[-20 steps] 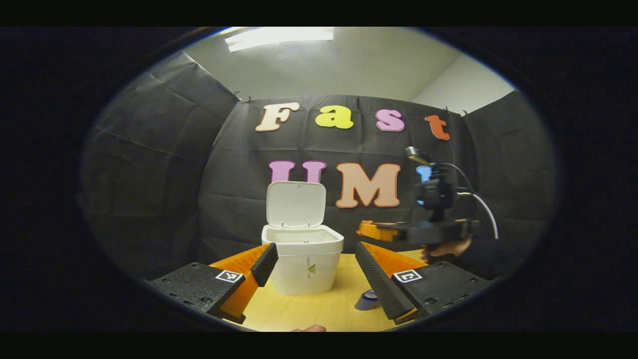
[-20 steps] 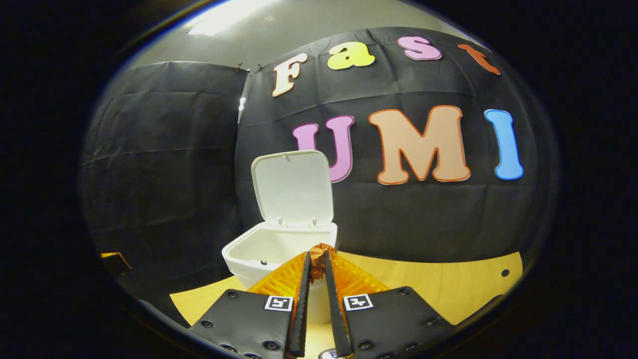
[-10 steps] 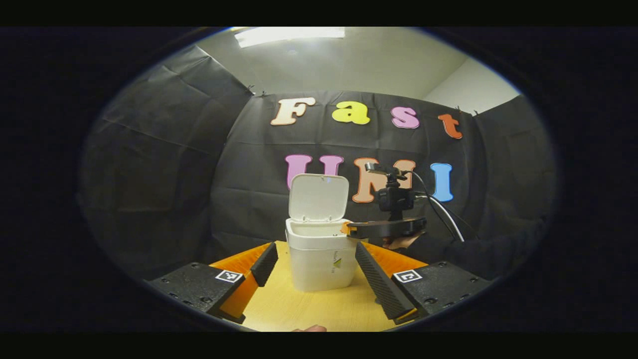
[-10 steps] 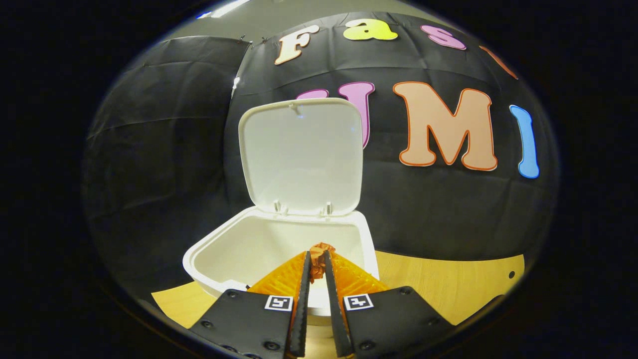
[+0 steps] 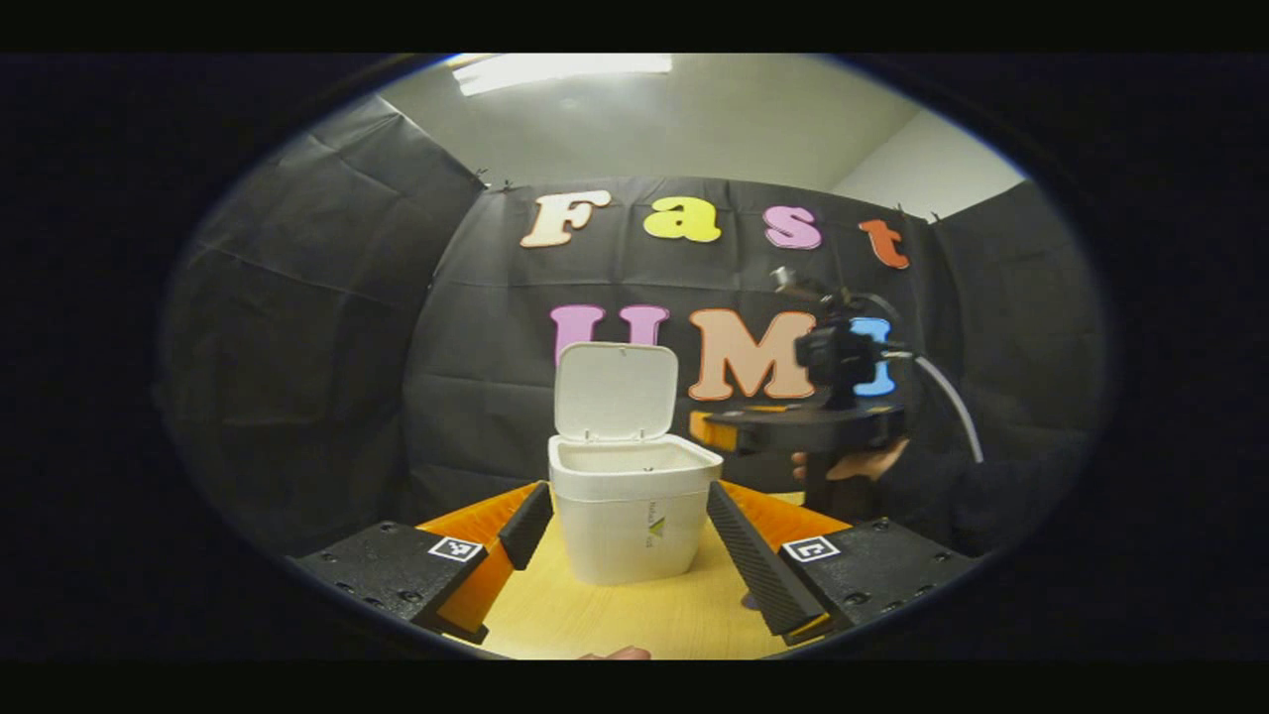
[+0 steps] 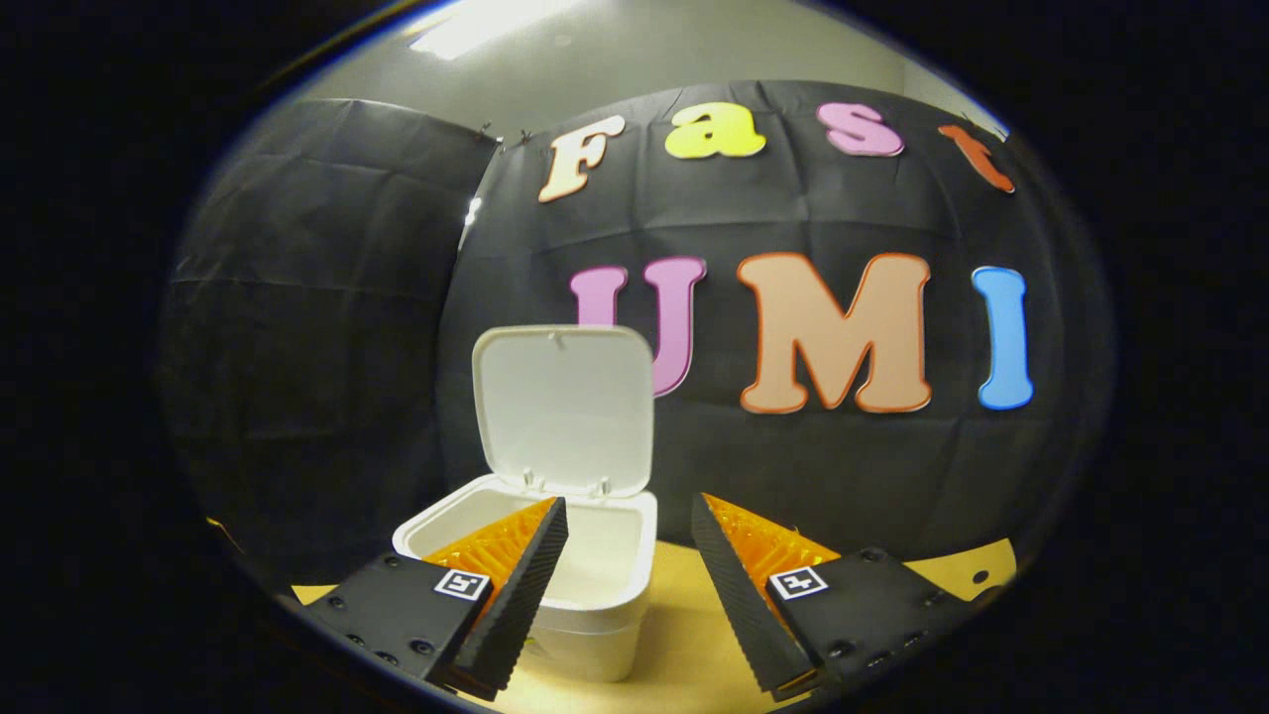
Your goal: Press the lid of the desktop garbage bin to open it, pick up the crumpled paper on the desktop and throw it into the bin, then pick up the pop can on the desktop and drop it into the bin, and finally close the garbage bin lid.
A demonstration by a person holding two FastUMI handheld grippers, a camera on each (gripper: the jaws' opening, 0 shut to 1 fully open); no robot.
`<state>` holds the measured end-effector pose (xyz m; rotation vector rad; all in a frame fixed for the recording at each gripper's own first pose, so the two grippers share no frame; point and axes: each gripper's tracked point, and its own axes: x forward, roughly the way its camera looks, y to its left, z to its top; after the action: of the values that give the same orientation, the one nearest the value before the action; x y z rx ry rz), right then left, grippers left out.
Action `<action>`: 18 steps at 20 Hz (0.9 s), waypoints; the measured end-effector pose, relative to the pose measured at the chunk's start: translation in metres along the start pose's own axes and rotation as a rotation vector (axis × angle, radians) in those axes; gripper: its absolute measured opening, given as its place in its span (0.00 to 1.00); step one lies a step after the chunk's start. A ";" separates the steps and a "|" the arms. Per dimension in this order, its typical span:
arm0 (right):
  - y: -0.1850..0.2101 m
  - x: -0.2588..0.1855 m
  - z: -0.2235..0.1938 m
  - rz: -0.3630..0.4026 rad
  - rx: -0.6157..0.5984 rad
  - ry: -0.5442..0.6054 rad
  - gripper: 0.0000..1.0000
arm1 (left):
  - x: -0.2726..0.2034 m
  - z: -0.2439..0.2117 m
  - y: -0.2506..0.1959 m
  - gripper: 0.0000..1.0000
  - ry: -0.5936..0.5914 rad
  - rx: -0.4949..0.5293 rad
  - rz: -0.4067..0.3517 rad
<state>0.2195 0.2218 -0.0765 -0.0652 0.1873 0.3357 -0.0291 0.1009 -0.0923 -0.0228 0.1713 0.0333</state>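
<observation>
The white desktop bin (image 5: 625,521) stands on the wooden table with its lid (image 5: 615,390) upright and open. My left gripper (image 5: 630,531) is open and hangs in front of the bin, apart from it. Right of the bin's rim and slightly above it, a hand (image 5: 851,463) holds my right gripper (image 5: 706,432). In the right gripper view, the right gripper (image 6: 625,570) is open with nothing between its fingers. Behind its left finger sit the bin (image 6: 585,595) and raised lid (image 6: 563,412). What lies inside the bin is hidden.
Light wood table (image 5: 615,615) runs under the bin, with bare surface (image 6: 684,645) to the bin's right. Black cloth walls close the booth behind and on both sides. A small dark sliver (image 5: 747,600) beside my left gripper's right finger cannot be identified.
The right gripper was shut on a small crumpled scrap over the open bin; now it is open and holds nothing. It has drawn back and to the right of the bin.
</observation>
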 end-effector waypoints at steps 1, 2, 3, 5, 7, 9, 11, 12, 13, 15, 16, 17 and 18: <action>-0.020 -0.021 0.013 -0.025 -0.001 -0.038 0.87 | 0.005 -0.004 -0.010 0.92 0.005 0.001 -0.014; -0.038 -0.038 0.020 -0.049 0.001 -0.068 0.87 | 0.009 -0.009 -0.021 0.92 0.014 -0.002 -0.029; -0.059 -0.057 0.025 -0.078 0.005 -0.091 0.87 | 0.011 -0.015 -0.031 0.92 0.022 -0.007 -0.045; -0.099 -0.097 0.028 -0.140 0.018 -0.112 0.87 | 0.019 -0.025 -0.055 0.93 0.030 -0.010 -0.076; -0.137 -0.135 0.024 -0.198 0.032 -0.111 0.87 | 0.027 -0.041 -0.077 0.93 0.043 -0.007 -0.103; -0.173 -0.168 0.013 -0.264 0.034 -0.097 0.87 | 0.034 -0.060 -0.099 0.92 0.071 -0.004 -0.124; -0.206 -0.198 -0.001 -0.325 0.045 -0.078 0.87 | 0.041 -0.082 -0.119 0.93 0.102 -0.006 -0.138; -0.219 -0.211 -0.010 -0.350 0.058 -0.067 0.87 | 0.043 -0.095 -0.128 0.93 0.122 -0.009 -0.139; -0.231 -0.223 -0.018 -0.370 0.075 -0.059 0.87 | 0.045 -0.109 -0.136 0.94 0.138 -0.011 -0.141; -0.251 -0.241 -0.037 -0.404 0.100 -0.036 0.87 | 0.046 -0.138 -0.151 0.94 0.172 -0.012 -0.139; -0.260 -0.248 -0.050 -0.422 0.105 -0.025 0.87 | 0.047 -0.154 -0.156 0.94 0.190 -0.011 -0.135; -0.268 -0.253 -0.061 -0.435 0.108 -0.006 0.87 | 0.048 -0.173 -0.161 0.94 0.213 -0.007 -0.130; -0.274 -0.258 -0.071 -0.442 0.114 0.015 0.87 | 0.049 -0.190 -0.164 0.94 0.235 -0.003 -0.122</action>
<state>0.0594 -0.1254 -0.0877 0.0046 0.2013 -0.1158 -0.0073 -0.0659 -0.2850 -0.0405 0.4045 -0.0908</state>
